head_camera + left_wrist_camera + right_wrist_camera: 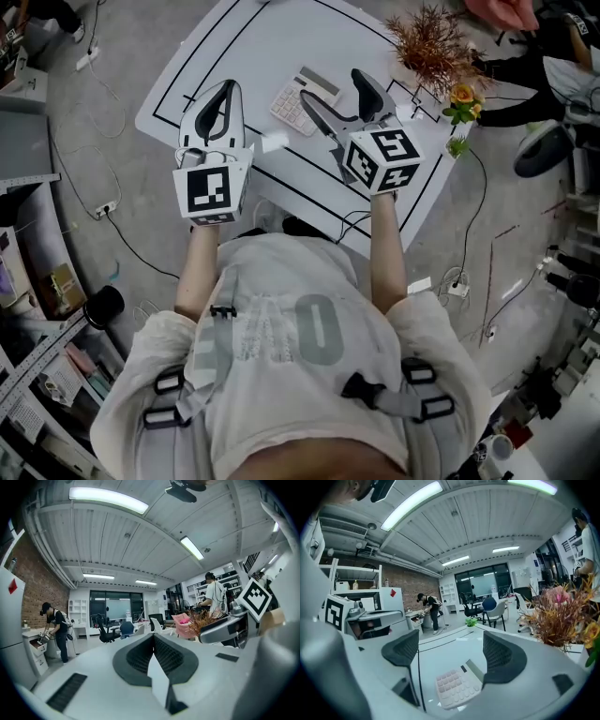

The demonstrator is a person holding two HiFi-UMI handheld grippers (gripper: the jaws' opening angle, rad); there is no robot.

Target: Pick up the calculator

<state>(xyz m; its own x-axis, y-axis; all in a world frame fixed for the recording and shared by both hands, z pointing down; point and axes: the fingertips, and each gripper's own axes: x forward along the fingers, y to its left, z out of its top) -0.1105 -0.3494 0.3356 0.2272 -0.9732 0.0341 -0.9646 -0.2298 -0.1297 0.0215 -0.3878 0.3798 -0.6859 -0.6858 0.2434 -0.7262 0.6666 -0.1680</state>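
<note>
— Right claw (451, 654) sits closest to its own lens, pads spread wide. What's in the gap?

— Calculator (457, 686), flat on the counter (234, 47), keys up, display end pointing away from the claw. It lies low in the gap, nearer the right-hand pad. I can't tell whether that pad touches it.

— So it isn't gripped?

— Not yet, I'd say. The wide spread makes sense, because the body has to fit between the pads before they close.

— And the claw's angle?

— It's held low and nearly level with the counter. That's probably so the pads can come in along the thin edges rather than press on the keys.

— What's farther out?

— Paper scrap (275, 142) just left of that claw. Beyond it is the left claw (153, 641), pads pressed together with nothing I can make out between them. It's held off to the side, likely so it doesn't crowd the pick.

— And right of the working claw?

— Dried plant (431, 42) and small flowers (461, 94) near the counter's edge. They're close enough that a wide swing that way could brush them.
</note>
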